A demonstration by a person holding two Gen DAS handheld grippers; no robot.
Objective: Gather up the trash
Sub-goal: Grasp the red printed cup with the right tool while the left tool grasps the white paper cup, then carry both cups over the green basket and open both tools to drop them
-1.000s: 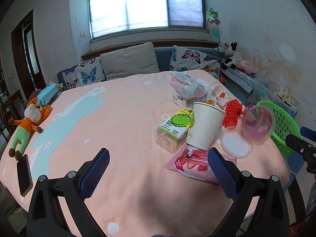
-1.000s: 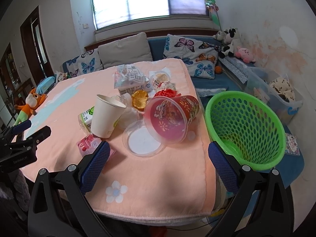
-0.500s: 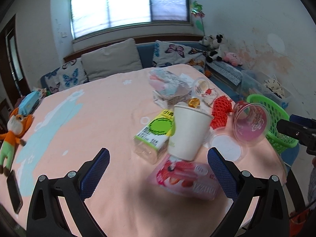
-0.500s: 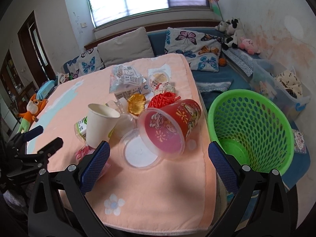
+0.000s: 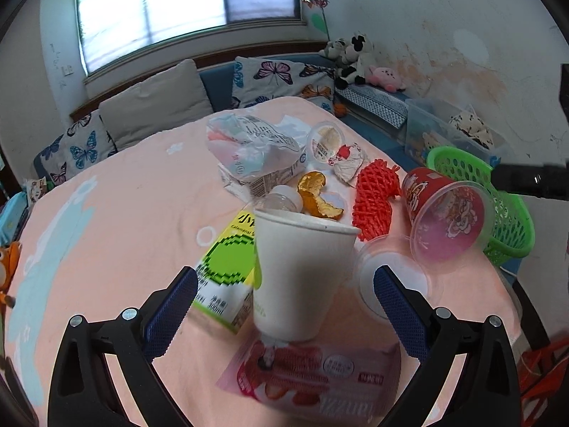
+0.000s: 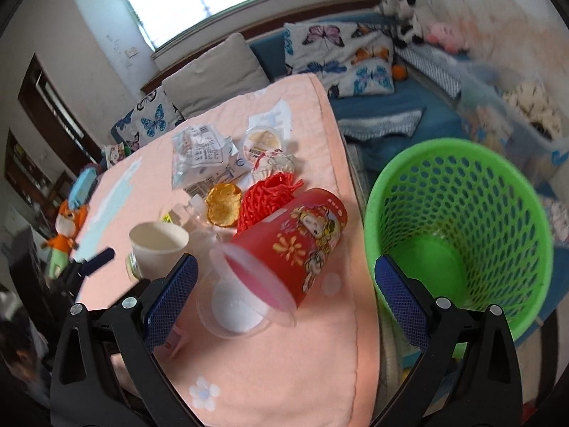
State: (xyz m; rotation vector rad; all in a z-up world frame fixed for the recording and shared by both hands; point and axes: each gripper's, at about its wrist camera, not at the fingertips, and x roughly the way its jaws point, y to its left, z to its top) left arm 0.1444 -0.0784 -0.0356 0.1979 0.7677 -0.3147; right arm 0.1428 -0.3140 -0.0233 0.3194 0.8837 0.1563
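A white paper cup [image 5: 300, 270] stands upright between the open fingers of my left gripper [image 5: 284, 306], without touching them. Under it lies a pink snack wrapper [image 5: 313, 373], and a green drink carton [image 5: 224, 270] lies at its left. A red plastic cup [image 6: 291, 245] lies on its side over a clear lid [image 6: 231, 313]; my right gripper [image 6: 284, 299] is open just in front of it. Behind are red foam netting [image 6: 266, 195], orange peel [image 6: 222, 203] and crumpled plastic bags [image 6: 201, 153]. The green basket [image 6: 462, 235] stands right of the table.
The trash sits on a table under a peach cloth [image 5: 124, 206]. A sofa with butterfly cushions [image 5: 274, 78] runs behind it. An orange plush toy [image 6: 65, 227] lies at the table's left edge. A clear storage box [image 5: 451, 131] sits beyond the basket [image 5: 498, 192].
My left gripper has moved forward and right until the paper cup stands between its fingers. My right gripper has moved closer to the red cup and tilted down.
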